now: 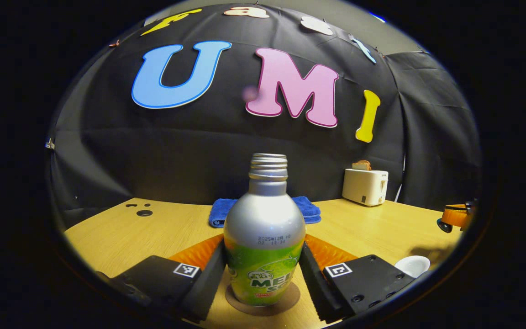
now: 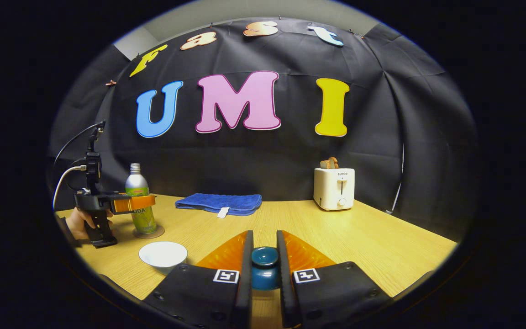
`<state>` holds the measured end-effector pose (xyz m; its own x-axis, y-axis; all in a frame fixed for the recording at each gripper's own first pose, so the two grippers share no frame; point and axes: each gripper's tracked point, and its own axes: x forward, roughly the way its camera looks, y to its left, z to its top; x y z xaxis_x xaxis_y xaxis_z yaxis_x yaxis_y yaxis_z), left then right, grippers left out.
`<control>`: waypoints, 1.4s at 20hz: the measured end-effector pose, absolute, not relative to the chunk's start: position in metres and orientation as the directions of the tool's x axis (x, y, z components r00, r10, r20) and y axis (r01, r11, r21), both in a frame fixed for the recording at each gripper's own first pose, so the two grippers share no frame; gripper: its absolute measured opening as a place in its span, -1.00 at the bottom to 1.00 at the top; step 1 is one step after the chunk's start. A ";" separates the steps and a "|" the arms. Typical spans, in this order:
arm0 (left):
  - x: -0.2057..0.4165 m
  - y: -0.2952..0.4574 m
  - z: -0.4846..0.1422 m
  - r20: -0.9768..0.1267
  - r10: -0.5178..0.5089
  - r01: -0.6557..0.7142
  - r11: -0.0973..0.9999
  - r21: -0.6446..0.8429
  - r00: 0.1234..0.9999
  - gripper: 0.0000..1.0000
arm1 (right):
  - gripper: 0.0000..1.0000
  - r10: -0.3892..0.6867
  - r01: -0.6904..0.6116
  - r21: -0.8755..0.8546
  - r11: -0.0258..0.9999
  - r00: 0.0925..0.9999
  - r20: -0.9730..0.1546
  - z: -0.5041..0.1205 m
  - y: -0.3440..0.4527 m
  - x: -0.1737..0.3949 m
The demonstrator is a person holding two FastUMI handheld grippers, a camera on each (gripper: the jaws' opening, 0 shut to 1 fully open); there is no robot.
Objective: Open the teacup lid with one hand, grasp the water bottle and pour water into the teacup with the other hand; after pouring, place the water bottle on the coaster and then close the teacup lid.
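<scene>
In the left gripper view we see our left tongs at the bottom centre, their fingers either side of the water bottle; the bottle stands upright on the round coaster on the counter; its cap is off; we cannot tell whether both fingers press it. At the lower right of that view sits the white teacup; a blue cloth lies behind the bottle, and a toaster stands at the right. In the right gripper view our right tongs at the bottom centre are clamped on the dark blue teacup lid, gripping it by its knob; the open teacup lies at the lower left, near the bottle and a hand.
</scene>
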<state>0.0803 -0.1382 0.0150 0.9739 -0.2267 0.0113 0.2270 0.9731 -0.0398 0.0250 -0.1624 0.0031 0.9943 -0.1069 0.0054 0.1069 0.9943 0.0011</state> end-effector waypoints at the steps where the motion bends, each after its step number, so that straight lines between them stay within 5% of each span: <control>1: 0.076 -0.138 0.012 -0.006 -0.232 0.231 0.972 -0.038 0.973 0.82 | -0.43 -0.107 0.107 0.001 0.994 0.994 0.005 0.003 -0.162 0.025; 8: 0.004 -0.130 0.012 -0.023 -0.302 0.302 0.953 -0.019 0.953 0.92 | -0.43 -0.115 0.115 0.000 0.993 0.993 0.006 0.003 -0.164 0.025; 16: -0.039 -0.101 0.009 0.040 -0.177 0.177 0.984 0.018 0.983 0.92 | -0.43 -0.128 0.128 0.000 0.992 0.992 0.008 0.004 -0.149 0.018; 28: -0.043 -0.098 0.003 0.058 -0.178 0.178 0.984 0.011 0.982 0.92 | -0.43 0.187 -0.187 0.001 0.982 0.982 -0.024 -0.006 -0.006 0.049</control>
